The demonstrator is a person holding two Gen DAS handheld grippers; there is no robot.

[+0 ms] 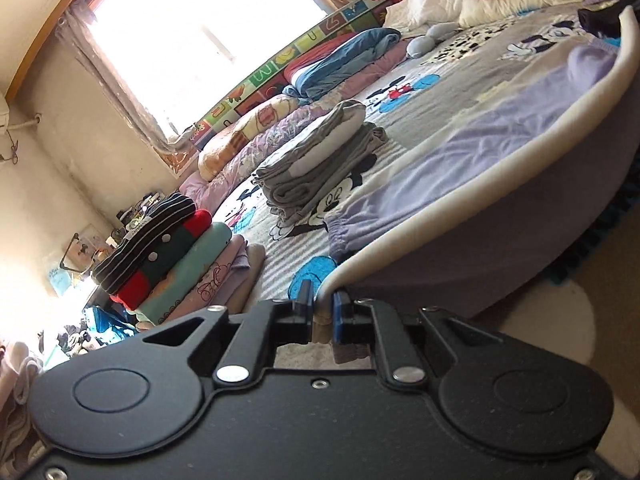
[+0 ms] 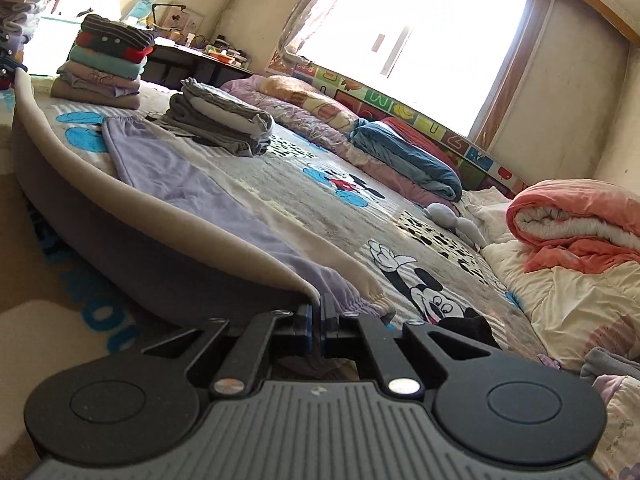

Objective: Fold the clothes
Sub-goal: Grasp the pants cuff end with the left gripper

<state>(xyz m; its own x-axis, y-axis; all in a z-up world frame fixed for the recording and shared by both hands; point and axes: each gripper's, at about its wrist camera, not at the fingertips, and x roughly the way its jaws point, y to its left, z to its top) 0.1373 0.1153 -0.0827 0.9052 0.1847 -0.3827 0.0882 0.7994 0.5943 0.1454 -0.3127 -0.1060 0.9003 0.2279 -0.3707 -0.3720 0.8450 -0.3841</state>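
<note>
Both grippers are clamped on one garment — a grey-and-cream cloth [image 1: 500, 216] with a pale hem, lifted off the bed [image 1: 400, 120] and stretched between them. The left gripper [image 1: 322, 304] has its jaws almost together, with the hem corner pinched between the pads. The right gripper [image 2: 320, 314] is closed tight on the other corner of the same hem. The cloth hangs down from its raised edge in front of the bed, on the near side.

Lilac trousers [image 2: 176, 168] lie flat on the bed just behind that raised hem. Further back on the bed sit a grey folded stack [image 2: 224, 124] and, beyond it toward the far corner, a taller pile [image 2: 104, 64] of finished clothes.

The step in hand looks like the start of a fold: the garment is picked up by two corners and held taut. The next move likely calls for both hands travelling together — carrying the hem over the bed and laying it down flat, with even tension so the edge does not sag or twist.
</note>
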